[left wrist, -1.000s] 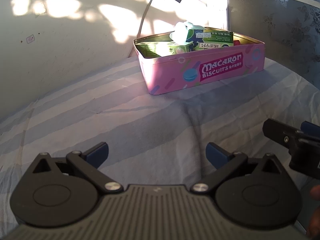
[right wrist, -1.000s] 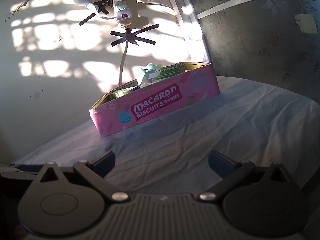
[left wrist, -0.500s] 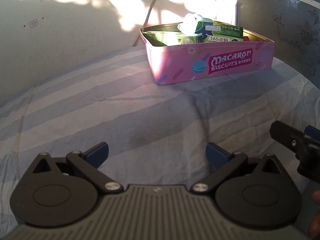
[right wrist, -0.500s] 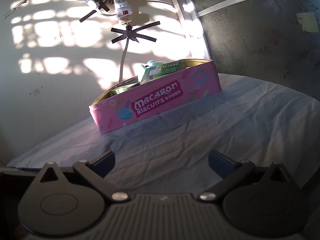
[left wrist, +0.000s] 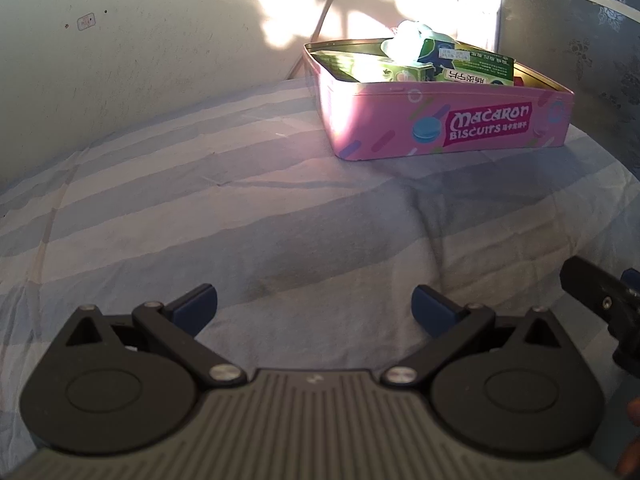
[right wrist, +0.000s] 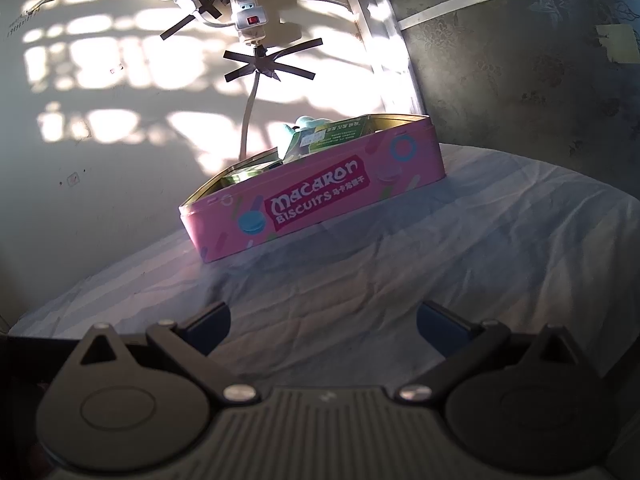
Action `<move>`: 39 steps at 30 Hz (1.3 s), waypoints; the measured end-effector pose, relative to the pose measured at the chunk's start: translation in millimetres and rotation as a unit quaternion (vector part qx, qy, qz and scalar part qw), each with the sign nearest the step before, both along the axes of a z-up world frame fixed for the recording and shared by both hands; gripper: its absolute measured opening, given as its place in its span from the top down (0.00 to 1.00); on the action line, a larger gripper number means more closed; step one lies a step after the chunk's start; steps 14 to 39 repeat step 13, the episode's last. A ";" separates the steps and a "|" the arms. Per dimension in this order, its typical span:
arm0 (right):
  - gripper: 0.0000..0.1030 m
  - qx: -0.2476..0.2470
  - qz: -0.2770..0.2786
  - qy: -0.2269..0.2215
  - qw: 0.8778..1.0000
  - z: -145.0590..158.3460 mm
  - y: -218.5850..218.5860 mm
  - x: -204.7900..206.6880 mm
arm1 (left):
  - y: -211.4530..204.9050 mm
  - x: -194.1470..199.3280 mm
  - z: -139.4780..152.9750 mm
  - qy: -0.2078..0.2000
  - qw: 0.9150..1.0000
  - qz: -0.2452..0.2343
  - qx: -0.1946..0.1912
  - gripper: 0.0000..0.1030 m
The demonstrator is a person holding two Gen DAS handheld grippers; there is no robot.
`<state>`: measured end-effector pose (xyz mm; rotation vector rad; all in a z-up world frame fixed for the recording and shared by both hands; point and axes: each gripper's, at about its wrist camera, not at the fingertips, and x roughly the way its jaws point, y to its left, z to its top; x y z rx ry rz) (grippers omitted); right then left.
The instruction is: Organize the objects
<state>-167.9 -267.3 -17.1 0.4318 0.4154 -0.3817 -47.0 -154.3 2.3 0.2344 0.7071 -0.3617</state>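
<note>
One pink biscuit tin, lettered "Macaron Biscuits", is sitting lidless on the striped bedsheet, close to the sunlit wall behind it. Inside the tin, several green printed cartons are lying and leaning against one another, with a pale mint soft item poking up above the tin's rim at its wall side; the exact carton count cannot be told, since they are overlapping. A small red item is showing at the tin's right end, too hidden to name.

Two grippers are hovering over the sheet, well apart from the tin. The left gripper is holding its blue-padded fingers spread wide with nothing between them. The right gripper is likewise spread and holding nothing.

On the wall above the tin, one white power strip is hanging, its cable running down behind the tin under one cross of black tape.
</note>
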 end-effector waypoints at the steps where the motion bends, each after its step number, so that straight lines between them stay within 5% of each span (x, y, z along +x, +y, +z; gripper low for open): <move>1: 0.00 0.000 0.000 0.000 1.000 0.0 0.2 0.0 | 0.1 -0.1 0.0 0.001 1.000 0.000 0.000 0.00; 39: 0.00 -0.001 0.000 0.001 1.000 -1.4 1.0 0.7 | 1.9 1.2 1.3 -0.007 1.000 -0.010 -0.009 0.00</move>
